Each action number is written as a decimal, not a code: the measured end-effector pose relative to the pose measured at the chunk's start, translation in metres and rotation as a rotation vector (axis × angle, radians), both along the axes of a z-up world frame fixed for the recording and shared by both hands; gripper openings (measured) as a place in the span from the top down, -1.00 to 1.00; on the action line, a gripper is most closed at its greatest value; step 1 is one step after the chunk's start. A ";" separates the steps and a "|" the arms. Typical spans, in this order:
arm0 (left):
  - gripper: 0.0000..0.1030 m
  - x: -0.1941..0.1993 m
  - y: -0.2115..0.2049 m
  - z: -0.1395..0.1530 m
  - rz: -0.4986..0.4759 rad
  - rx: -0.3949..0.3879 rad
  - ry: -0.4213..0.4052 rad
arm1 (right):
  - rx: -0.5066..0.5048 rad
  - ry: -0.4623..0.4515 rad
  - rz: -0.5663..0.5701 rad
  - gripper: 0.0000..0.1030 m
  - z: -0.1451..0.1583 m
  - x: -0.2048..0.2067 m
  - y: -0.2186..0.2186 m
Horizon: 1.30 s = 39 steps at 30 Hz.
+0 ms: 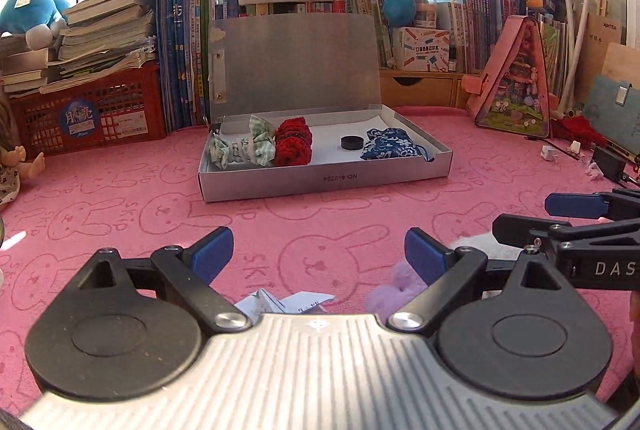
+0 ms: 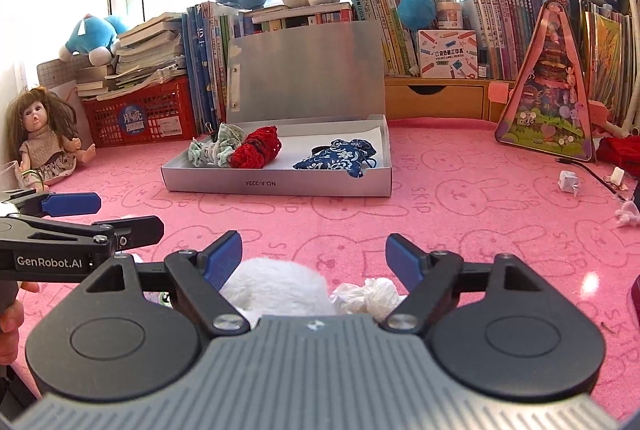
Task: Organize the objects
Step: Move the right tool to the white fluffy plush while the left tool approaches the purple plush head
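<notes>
Both your grippers, left gripper and right gripper, stand spread, pinching nothing, facing the open grey cardboard box.

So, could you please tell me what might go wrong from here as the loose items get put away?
1. The white fluffy toy sits beside crumpled white paper between the open right gripper; closing may catch both.
2. The left gripper works close alongside; they could collide.
3. The grey cardboard box is light; it may slide.

White plush and crumpled paper — both half-hidden behind gripper bodies.
</notes>
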<state>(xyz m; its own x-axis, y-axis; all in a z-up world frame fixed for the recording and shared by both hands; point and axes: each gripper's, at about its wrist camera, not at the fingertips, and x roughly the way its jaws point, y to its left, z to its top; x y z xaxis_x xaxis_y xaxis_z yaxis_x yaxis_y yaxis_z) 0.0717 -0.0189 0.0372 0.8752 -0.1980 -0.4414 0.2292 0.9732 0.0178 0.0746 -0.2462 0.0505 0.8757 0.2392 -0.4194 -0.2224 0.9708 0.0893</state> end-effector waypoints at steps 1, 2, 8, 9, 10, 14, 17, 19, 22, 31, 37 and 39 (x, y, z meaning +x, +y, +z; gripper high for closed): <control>-0.84 -0.003 0.000 -0.001 -0.004 -0.004 0.002 | -0.006 0.001 0.001 -0.69 -0.002 -0.002 -0.001; -0.84 -0.006 -0.001 -0.002 -0.007 -0.005 0.003 | -0.009 0.001 0.001 -0.69 -0.003 -0.004 -0.001; -0.84 -0.019 -0.002 -0.008 -0.015 0.007 0.005 | -0.047 0.008 -0.016 -0.69 -0.011 -0.013 -0.005; -0.84 -0.020 -0.002 -0.009 -0.014 0.005 0.008 | -0.047 0.011 -0.019 -0.69 -0.012 -0.014 -0.005; -0.84 -0.022 -0.001 -0.010 -0.013 0.000 0.013 | -0.045 0.015 -0.019 -0.69 -0.013 -0.015 -0.006; -0.84 -0.027 -0.002 -0.014 -0.024 -0.016 0.030 | -0.037 0.014 -0.007 -0.69 -0.015 -0.021 -0.005; -0.84 -0.032 -0.006 -0.016 -0.036 0.002 0.017 | -0.041 0.009 0.018 -0.69 -0.014 -0.026 -0.002; -0.84 -0.033 -0.010 -0.016 -0.042 0.020 0.004 | -0.043 0.013 0.048 -0.69 -0.015 -0.029 0.000; -0.84 -0.034 -0.010 -0.016 -0.032 0.027 -0.001 | -0.052 0.019 0.058 -0.68 -0.017 -0.028 0.004; -0.84 -0.034 -0.003 -0.011 -0.013 -0.003 -0.004 | -0.061 0.043 0.090 -0.68 -0.023 -0.019 0.018; -0.84 -0.035 -0.002 -0.010 -0.020 -0.011 -0.002 | -0.104 0.043 0.101 -0.66 -0.029 -0.017 0.029; -0.84 -0.035 -0.003 -0.010 -0.025 -0.013 0.001 | -0.098 0.041 0.098 -0.60 -0.029 -0.018 0.028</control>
